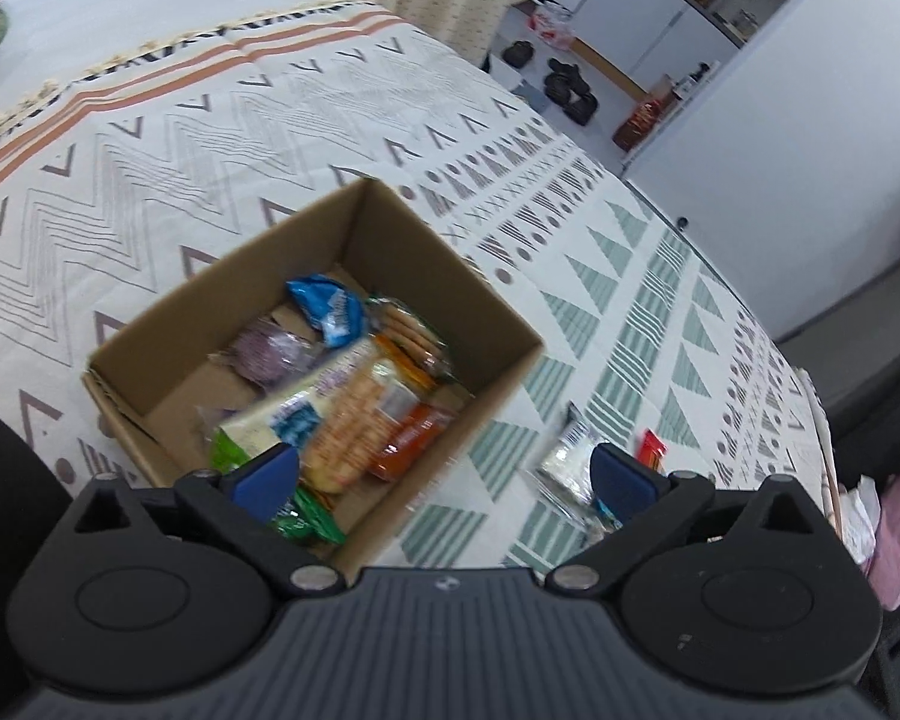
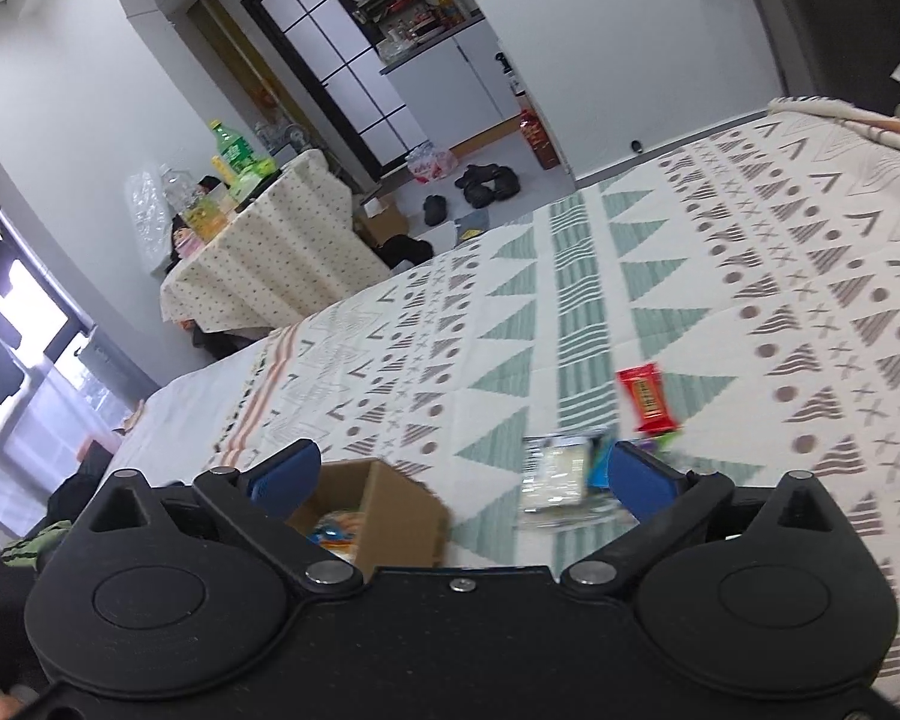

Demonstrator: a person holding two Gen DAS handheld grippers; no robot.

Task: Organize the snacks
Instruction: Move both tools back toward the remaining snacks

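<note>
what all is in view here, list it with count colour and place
cardboard box: one, brown, open, on the patterned cloth
snack packs in the box: several, blue, purple, orange, green, pale
clear pale pack: one, on the cloth beside the box
red pack: one, on the cloth past the pale pack
patterned cloth: one, cream with green and brown shapes, under everything
left tongs: black with blue pads, open, empty, over the box edge
right tongs: black with blue pads, open, empty

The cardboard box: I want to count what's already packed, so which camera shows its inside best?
The left wrist view. It looks down into the open cardboard box, showing the packets piled inside. The right wrist view catches only a corner of the box low in frame, partly behind the gripper body, with a sliver of contents.
</note>
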